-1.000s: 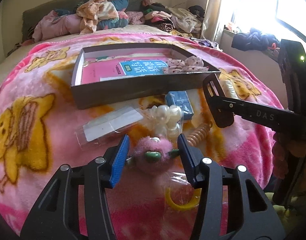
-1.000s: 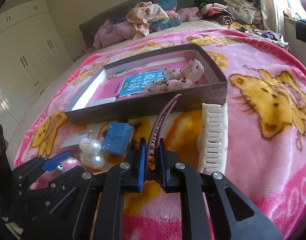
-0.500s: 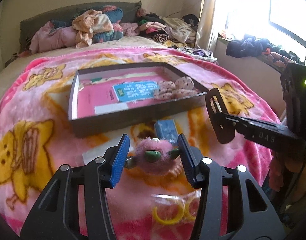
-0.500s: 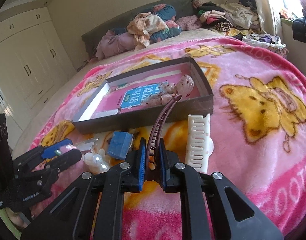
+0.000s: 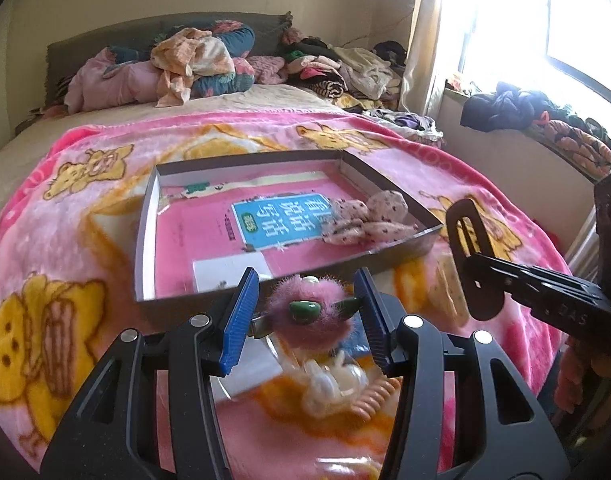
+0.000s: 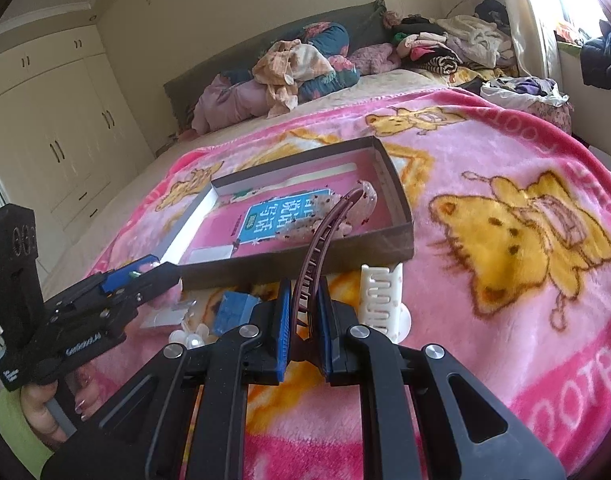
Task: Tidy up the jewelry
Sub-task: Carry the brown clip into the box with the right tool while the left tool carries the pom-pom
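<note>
Left gripper [image 5: 307, 312], bottom centre of left view, pinches fuzzy pink pom-pom hair clip w/ green ends [image 5: 311, 316], held above pink cartoon-bear blanket [image 5: 85, 216] just in front of shallow dark cardboard box [image 5: 153, 216]. Right gripper [image 6: 303, 312] clamped tight on curved maroon plastic hair clip [image 6: 325, 232], tip reaching toward box, mid-frame in right view.

Both grippers are matte black plastic frames with triangular cut-outs and round silver screw heads. The left gripper [image 5: 307, 312] and right gripper [image 6: 303, 312] carry ribbed blue pads on their fingers [image 5: 241, 316]. White lettering marks the side arms. A lime-green sleeve [image 6: 9, 436] covers the wrist.
</note>
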